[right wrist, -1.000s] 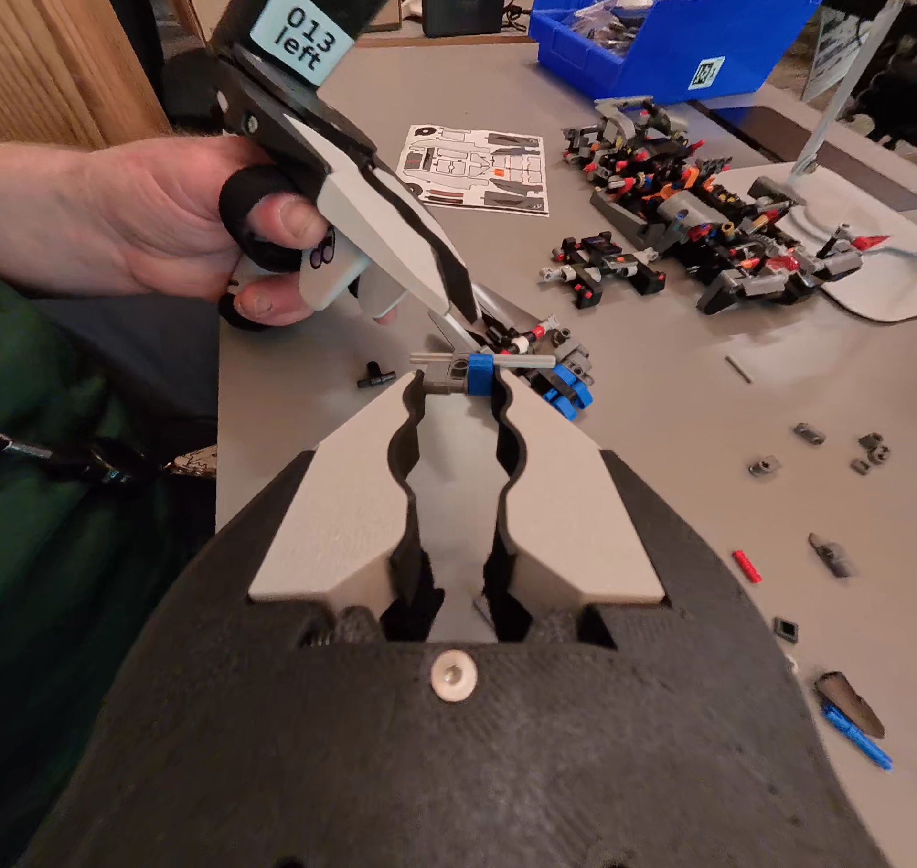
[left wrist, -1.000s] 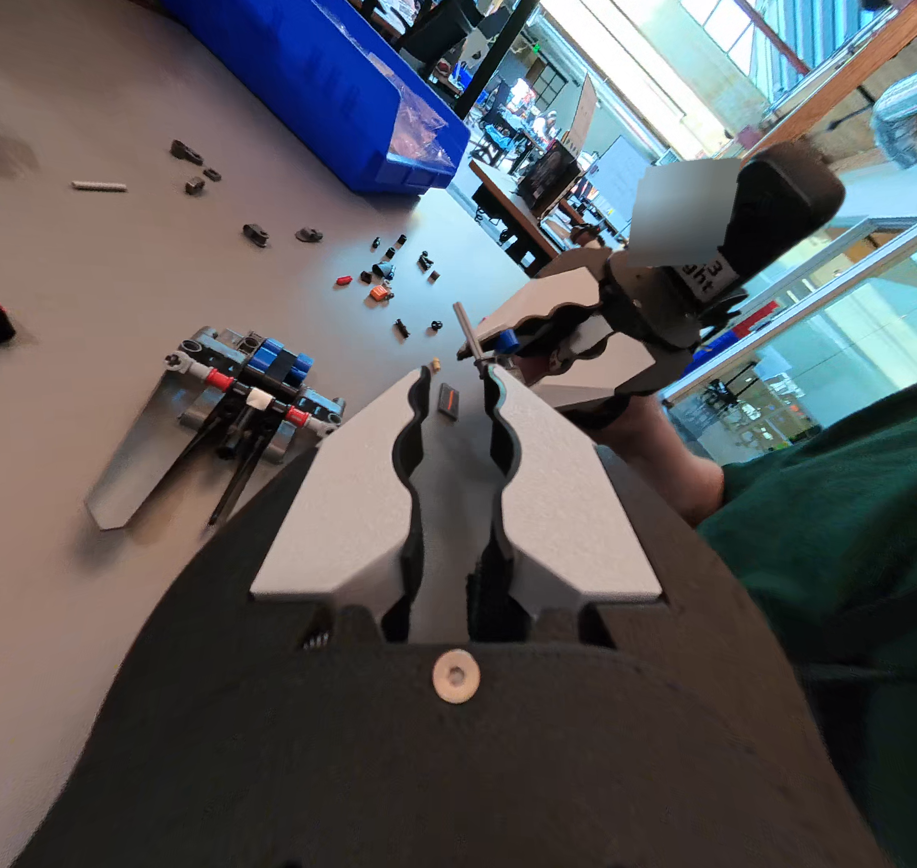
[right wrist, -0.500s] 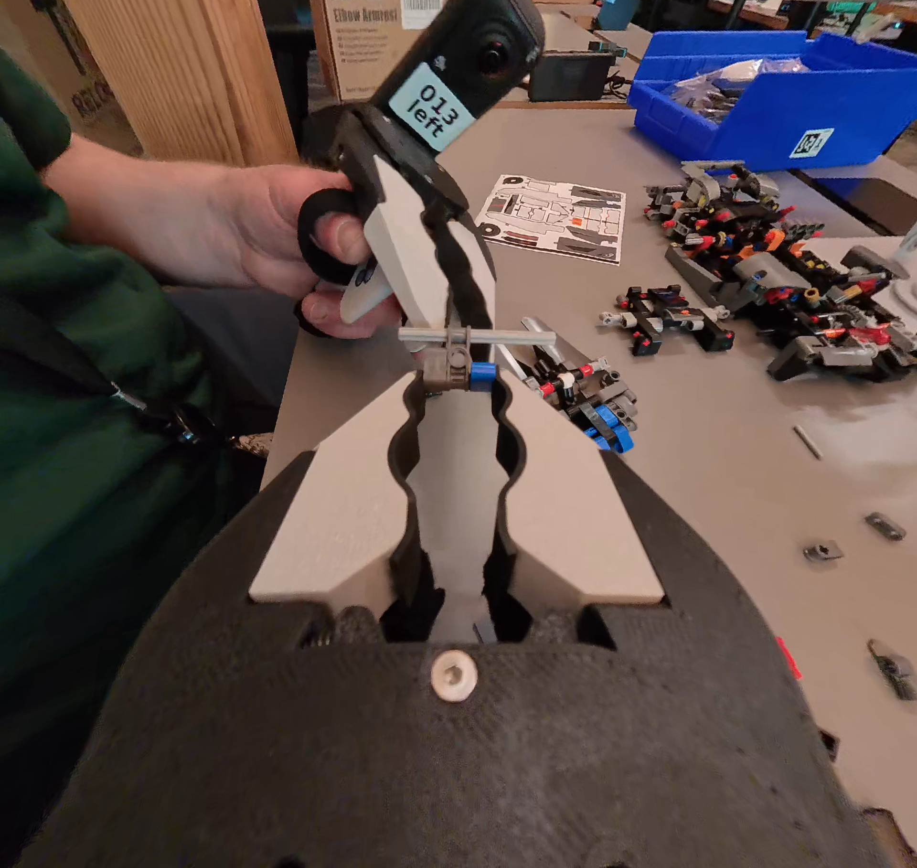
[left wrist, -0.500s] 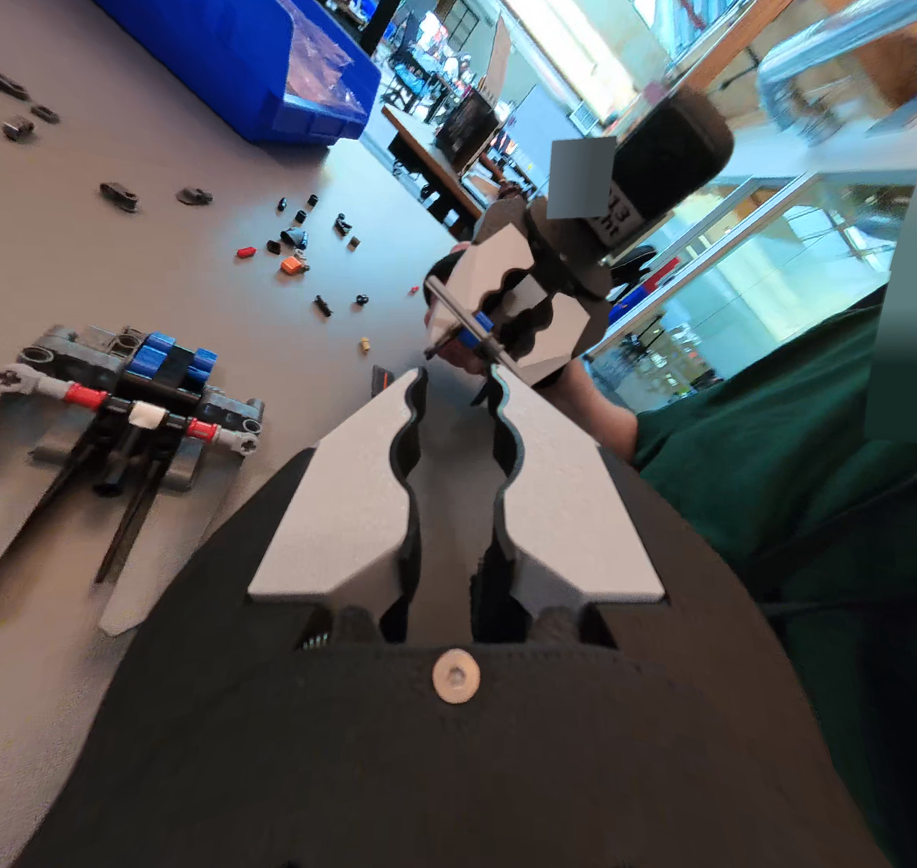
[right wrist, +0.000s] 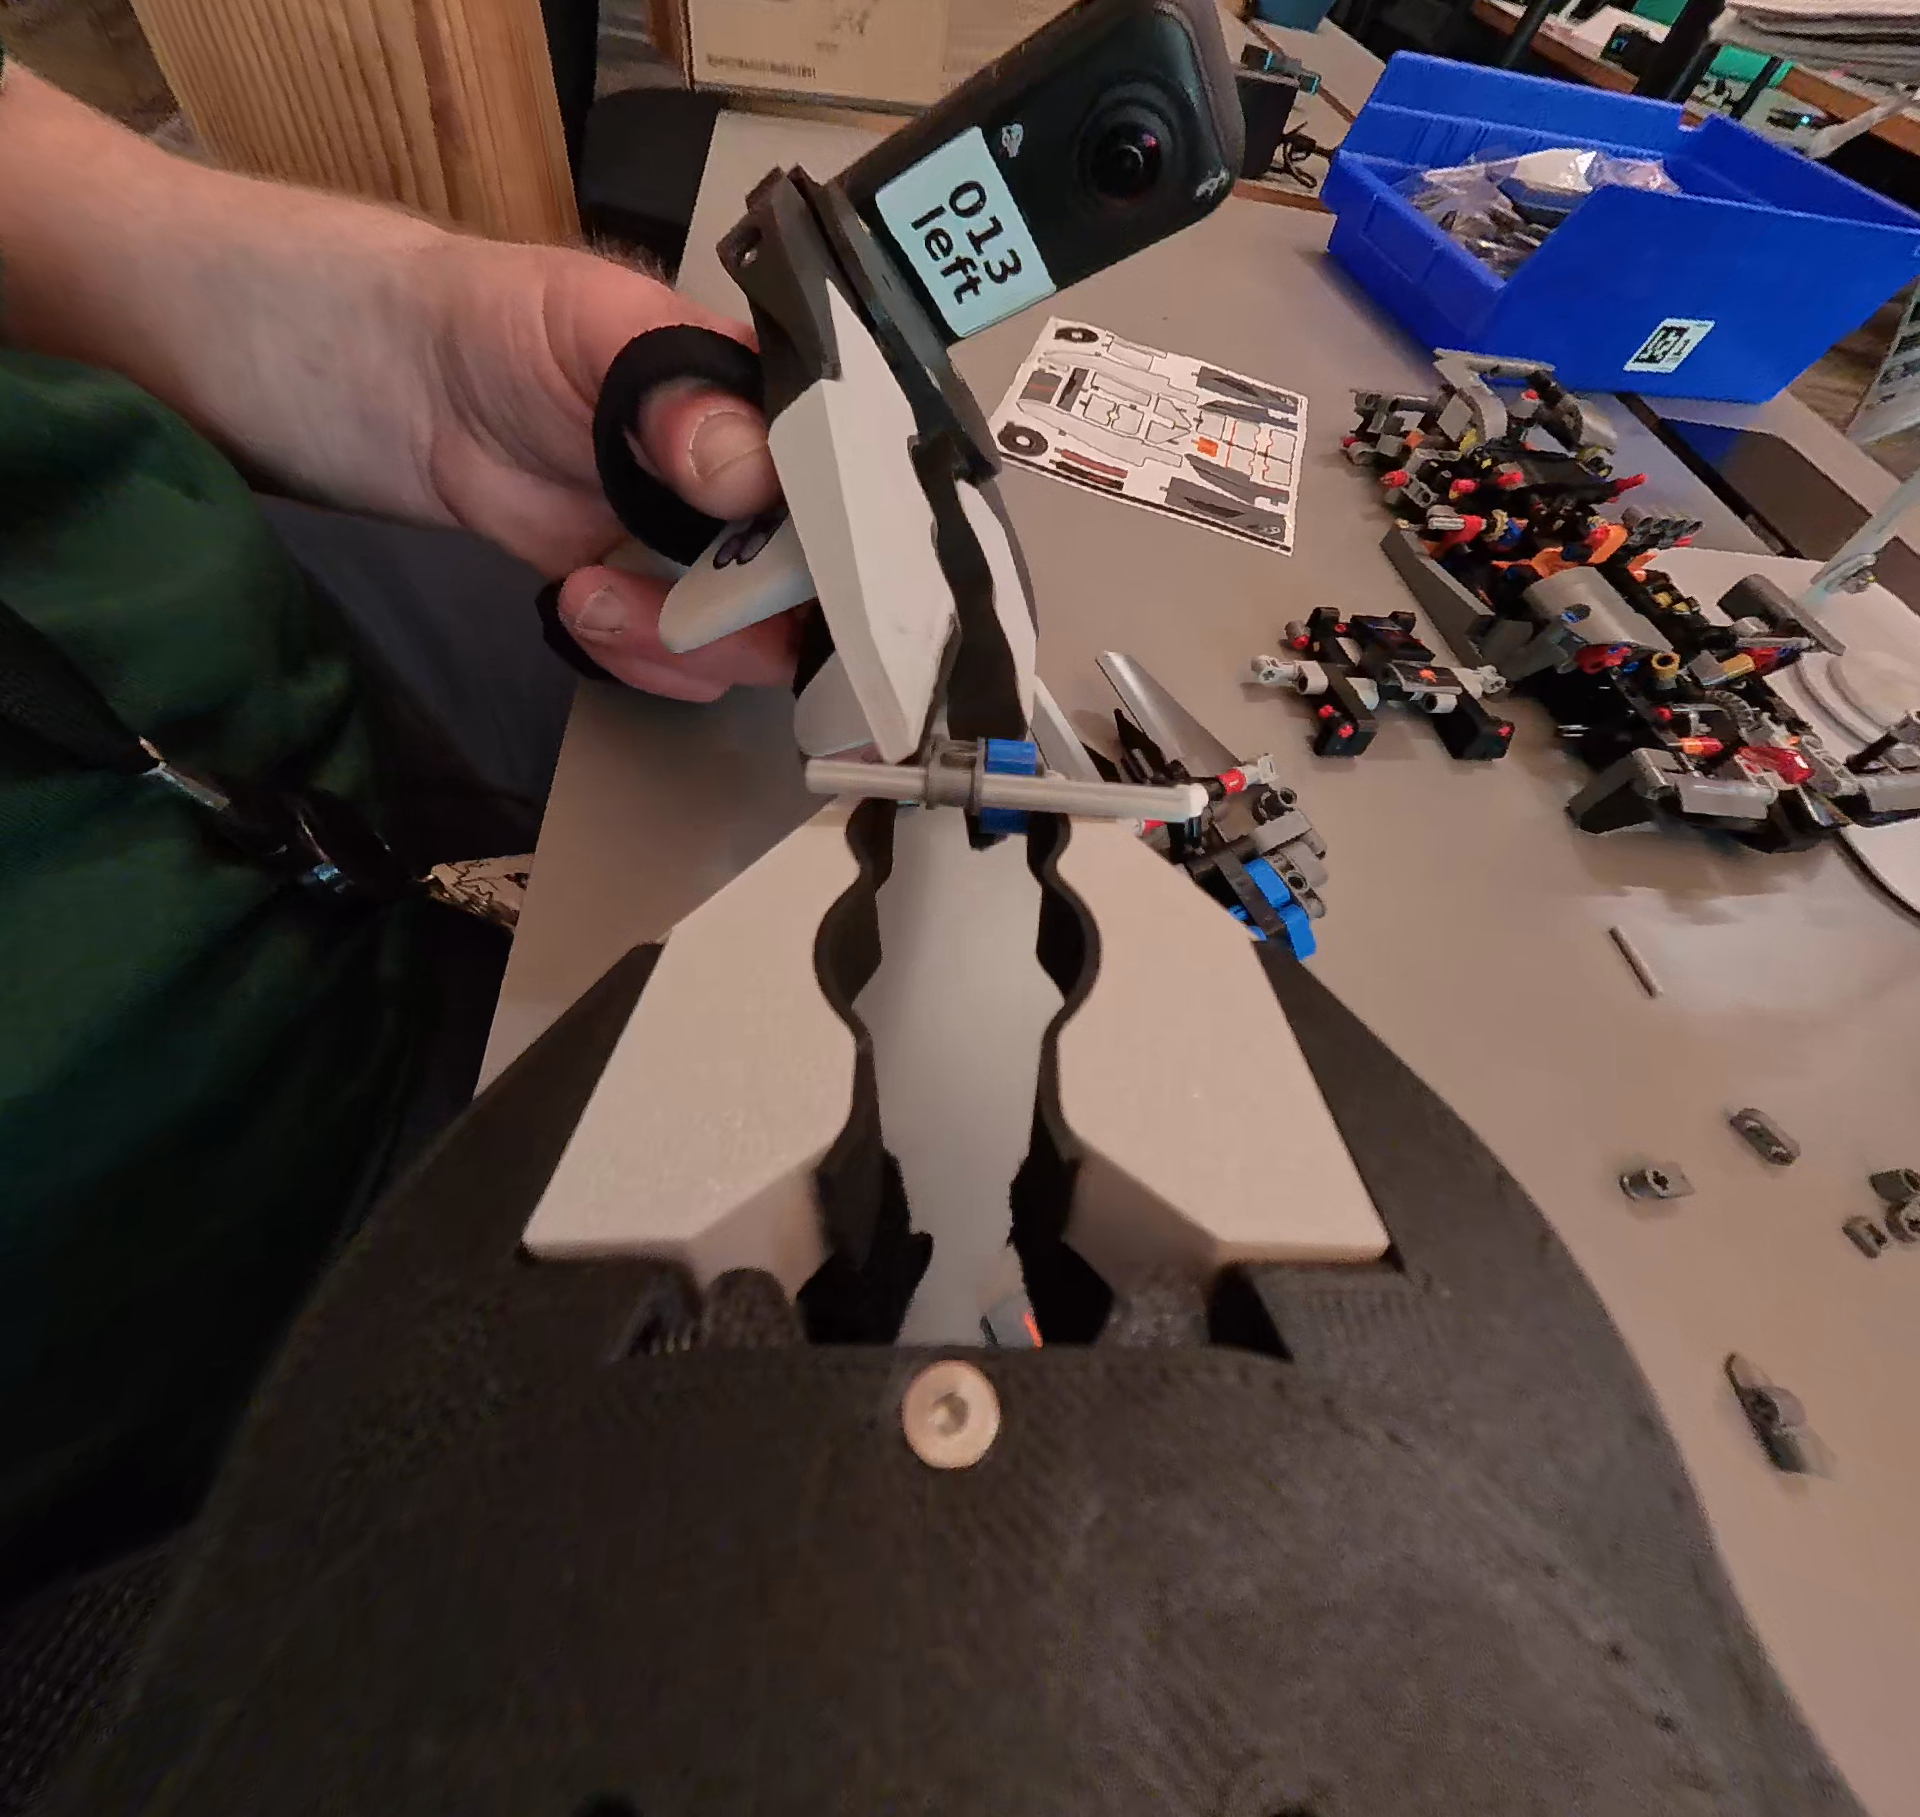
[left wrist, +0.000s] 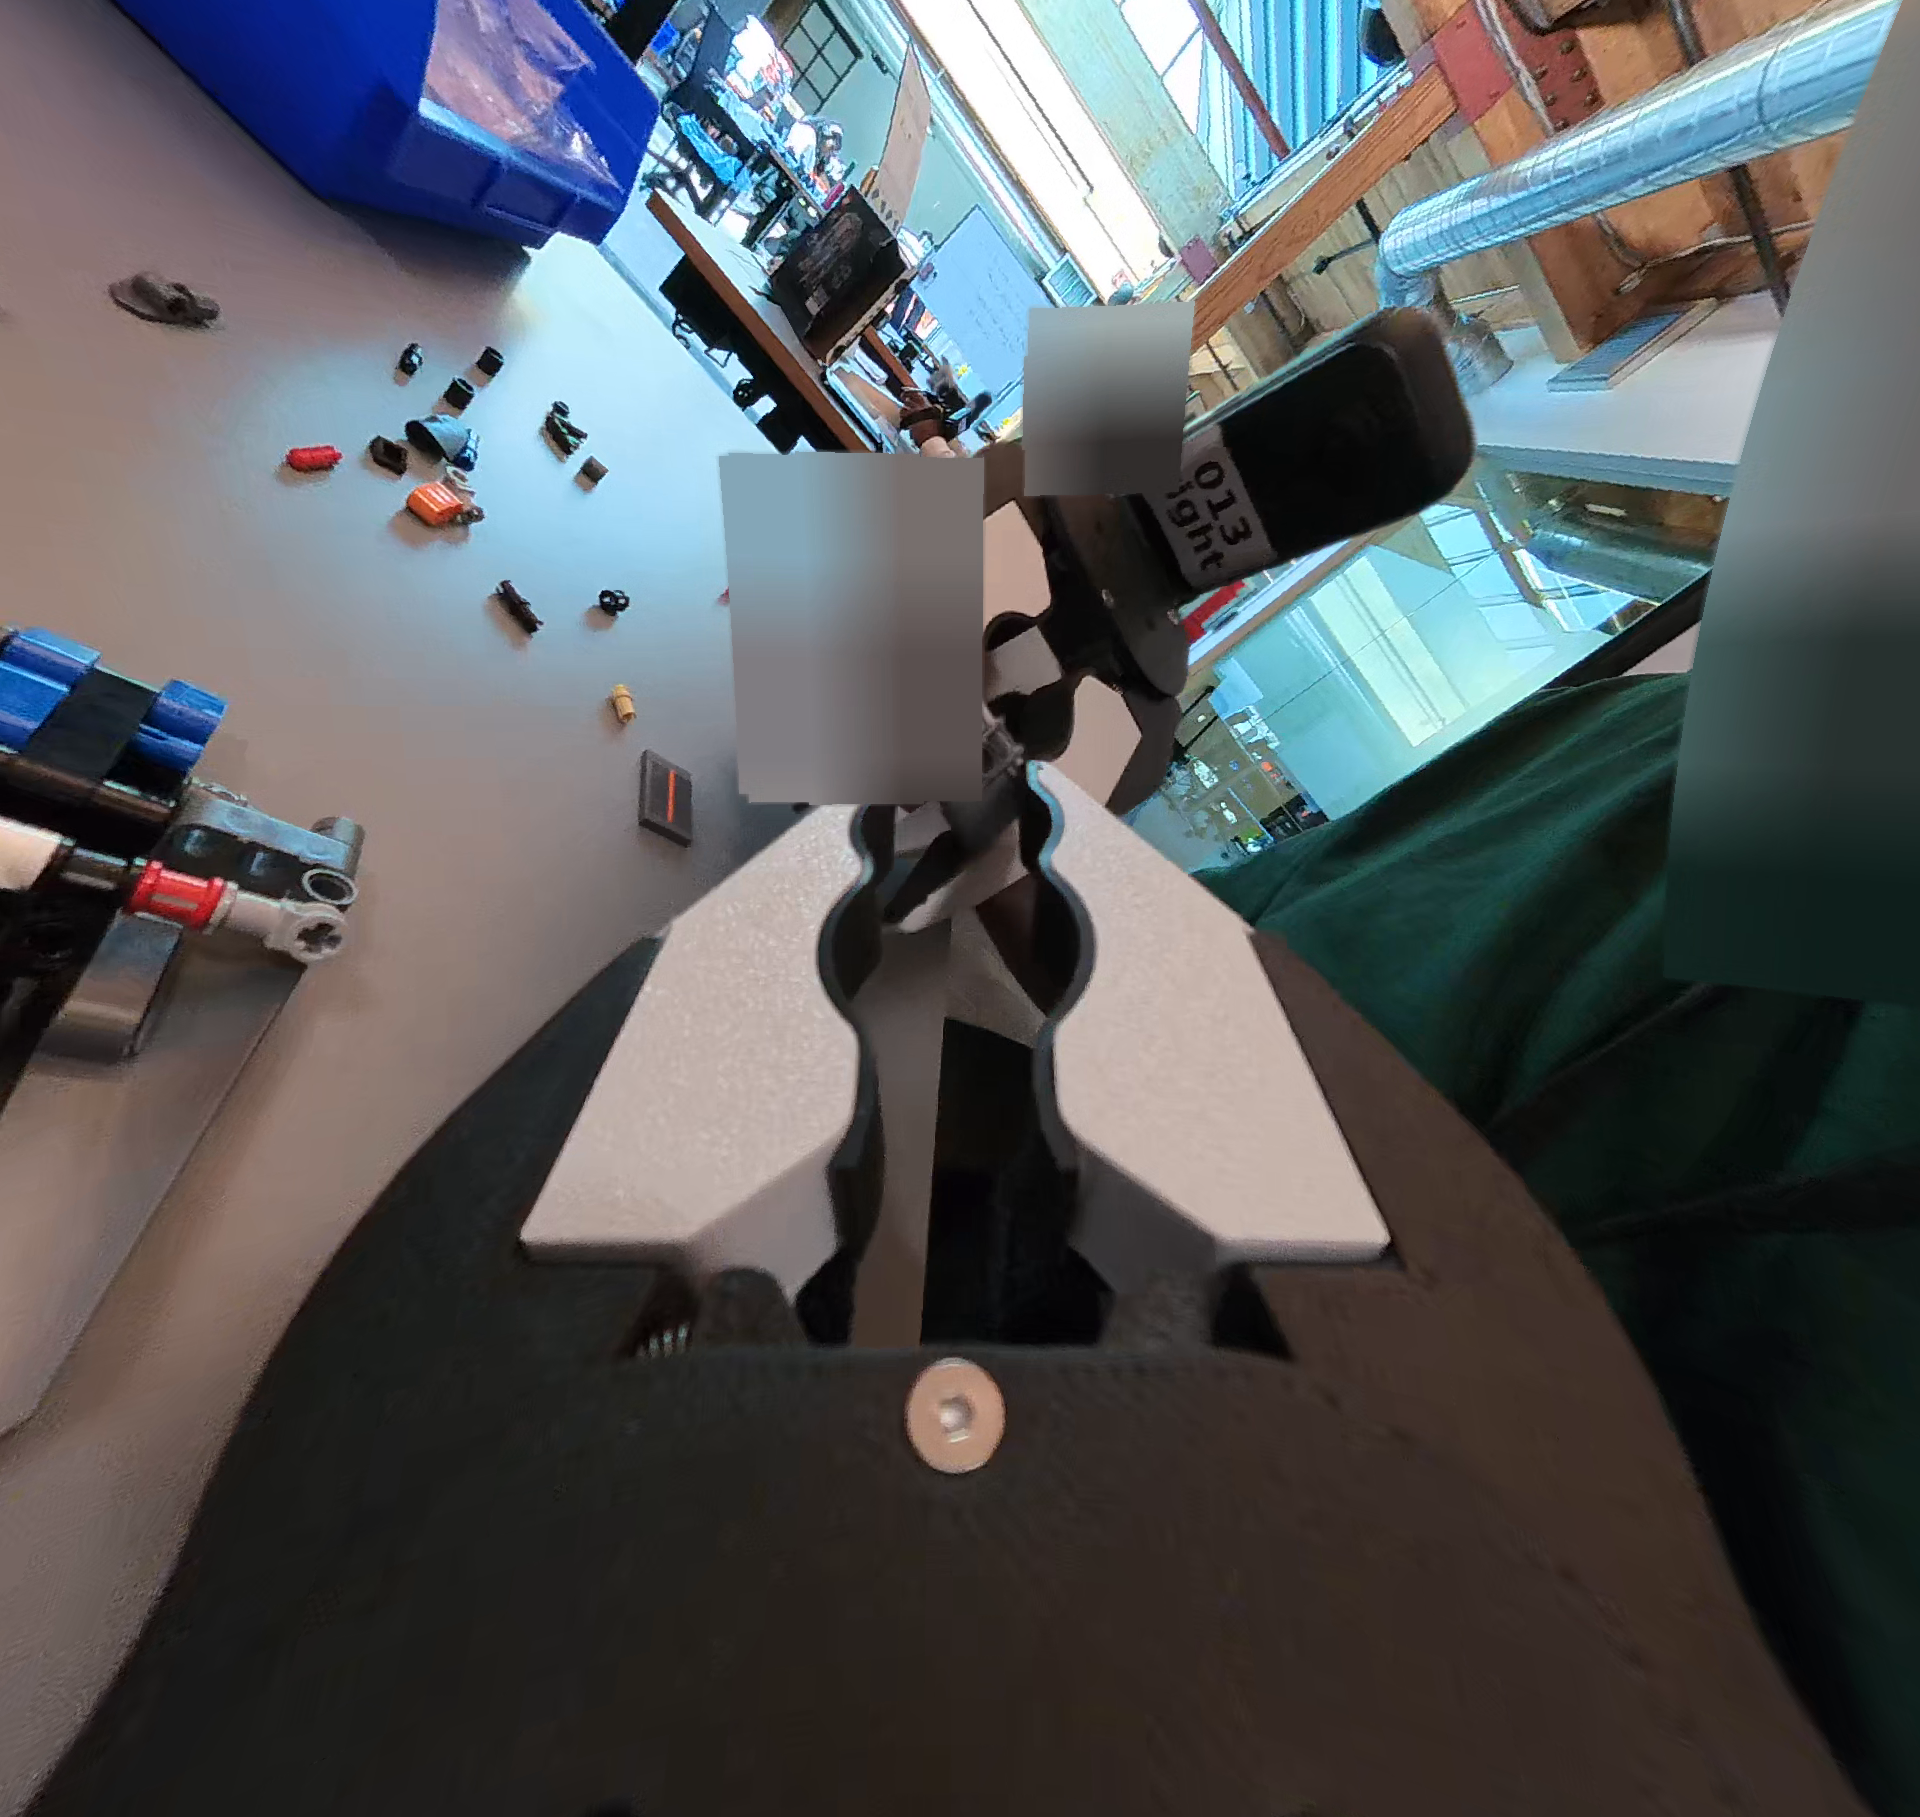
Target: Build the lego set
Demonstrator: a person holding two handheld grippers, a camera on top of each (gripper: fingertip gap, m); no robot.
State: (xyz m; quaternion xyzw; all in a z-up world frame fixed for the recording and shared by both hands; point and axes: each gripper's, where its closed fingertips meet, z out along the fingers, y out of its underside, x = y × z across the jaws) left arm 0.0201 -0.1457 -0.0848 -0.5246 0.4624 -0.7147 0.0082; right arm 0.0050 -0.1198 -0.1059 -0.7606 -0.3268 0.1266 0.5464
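Axle, thin grey plastic rod with blue bush (right wrist: 997, 796), lies crosswise, pinched by right hand-held gripper (right wrist: 961, 827); left hand-held gripper (right wrist: 951, 744) meets it from above, nipping its grey connector.

A grey mosaic patch is covering the right gripper's fingertips in the left wrist view, while the blue-and-black brick assembly (left wrist: 114, 811) is running off the left edge.
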